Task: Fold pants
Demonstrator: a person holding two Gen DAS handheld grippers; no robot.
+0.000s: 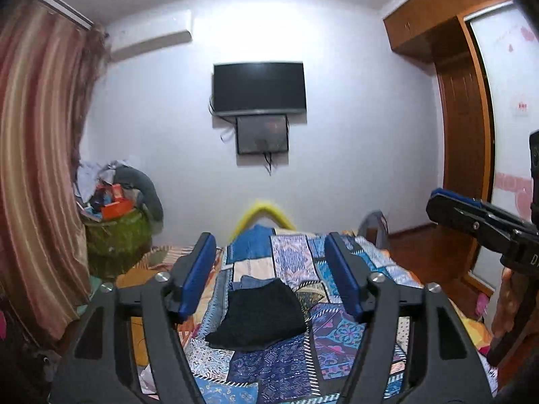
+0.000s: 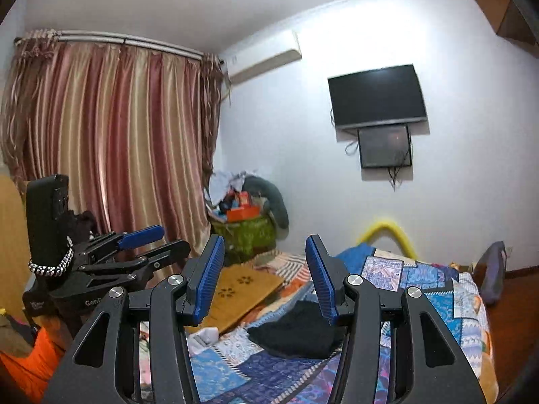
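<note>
Black pants (image 1: pixel 259 316) lie folded in a compact heap on the patchwork bedspread (image 1: pixel 289 367). They also show in the right wrist view (image 2: pixel 296 330). My left gripper (image 1: pixel 271 245) is open and empty, held above the bed and back from the pants. My right gripper (image 2: pixel 264 249) is open and empty too, raised above the bed, with the pants below its right finger. The right gripper shows at the right edge of the left wrist view (image 1: pixel 471 215), and the left gripper shows at the left in the right wrist view (image 2: pixel 148 242).
A wall TV (image 1: pixel 259 87) hangs straight ahead. A green basket piled with clutter (image 1: pixel 118 232) stands by the striped curtain (image 1: pixel 37 168). A wooden wardrobe (image 1: pixel 461 107) is at the right. A yellow-brown mat (image 2: pixel 242 289) lies on the bed's left part.
</note>
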